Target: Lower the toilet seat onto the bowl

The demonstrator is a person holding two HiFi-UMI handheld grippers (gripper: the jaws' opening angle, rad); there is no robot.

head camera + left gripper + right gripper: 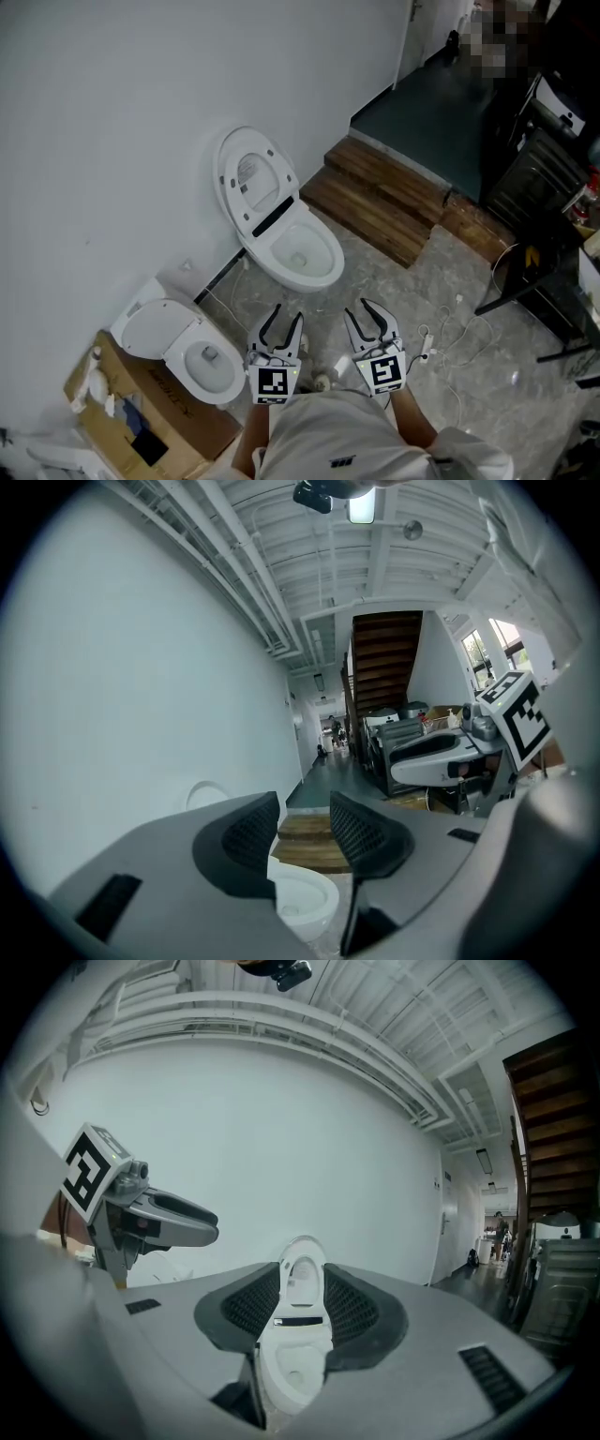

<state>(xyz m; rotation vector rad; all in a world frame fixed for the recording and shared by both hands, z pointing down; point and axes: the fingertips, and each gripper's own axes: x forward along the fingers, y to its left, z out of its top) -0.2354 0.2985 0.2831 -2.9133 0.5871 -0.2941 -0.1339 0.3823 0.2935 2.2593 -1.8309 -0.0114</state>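
Head view: the seat (251,183) stands upright against the wall at 11 o'clock, above the bowl (302,258). Both hands hide behind marker cubes at 6 o'clock. The left claw (283,319) and right claw (367,309) point side by side toward 12, short of the bowl.

Left gripper view: jaws slightly apart, empty, covering most of the seat.

Right gripper view: jaws drawn to a slit, gripping nothing; the seat shows through it.
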